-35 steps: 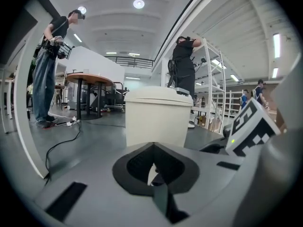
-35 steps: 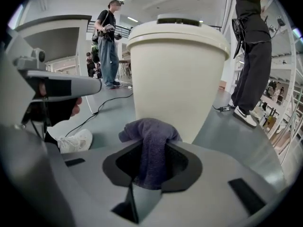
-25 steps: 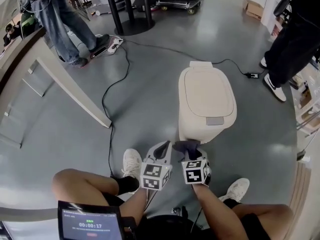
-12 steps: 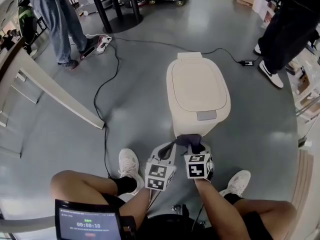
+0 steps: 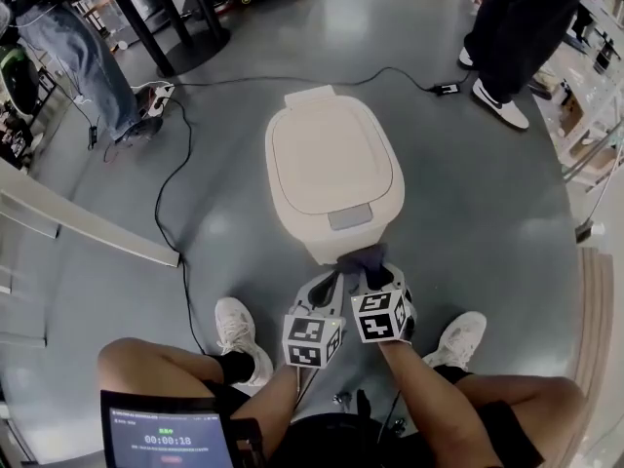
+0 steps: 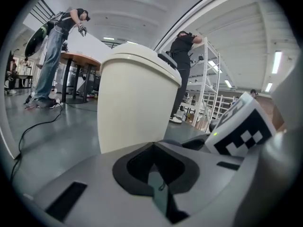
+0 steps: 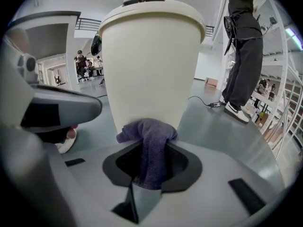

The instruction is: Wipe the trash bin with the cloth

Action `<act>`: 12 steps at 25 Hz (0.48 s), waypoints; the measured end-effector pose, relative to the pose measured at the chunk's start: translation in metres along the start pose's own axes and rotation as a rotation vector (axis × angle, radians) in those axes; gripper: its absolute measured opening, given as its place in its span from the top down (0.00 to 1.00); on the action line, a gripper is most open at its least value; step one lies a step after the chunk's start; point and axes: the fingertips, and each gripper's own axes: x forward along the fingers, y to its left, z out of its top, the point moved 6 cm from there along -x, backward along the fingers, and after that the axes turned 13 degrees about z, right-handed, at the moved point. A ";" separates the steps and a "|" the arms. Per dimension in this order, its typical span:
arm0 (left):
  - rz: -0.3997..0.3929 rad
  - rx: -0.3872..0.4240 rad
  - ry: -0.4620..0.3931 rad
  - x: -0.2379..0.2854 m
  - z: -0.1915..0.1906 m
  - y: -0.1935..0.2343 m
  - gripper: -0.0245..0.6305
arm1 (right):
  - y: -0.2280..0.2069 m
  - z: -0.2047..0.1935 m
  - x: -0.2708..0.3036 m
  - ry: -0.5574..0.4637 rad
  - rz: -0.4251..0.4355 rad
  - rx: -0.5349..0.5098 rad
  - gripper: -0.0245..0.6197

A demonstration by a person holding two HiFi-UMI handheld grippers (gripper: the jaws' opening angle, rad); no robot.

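The left gripper point(image 5: 325, 283) is held just in front of the cream plastic lidded trash bin point(image 5: 331, 169), its jaws closed together on nothing. Beside it, the right gripper point(image 5: 368, 273) is clamped on a purple-grey towelling cloth point(image 7: 149, 143) — bunched against the bin's lower front wall.

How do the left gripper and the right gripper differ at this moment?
The right gripper has its jaws shut on the purple cloth; the left gripper has its jaws together with nothing between them. The right gripper holds the cloth at the trash bin's lower front wall, apparently touching it, while the left gripper sits beside it, a little further back from the bin. Both are low, side by side, pointing at the bin.
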 end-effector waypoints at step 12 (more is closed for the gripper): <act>0.043 -0.001 0.030 0.020 0.034 -0.013 0.96 | -0.024 0.018 -0.013 0.002 0.115 -0.088 0.82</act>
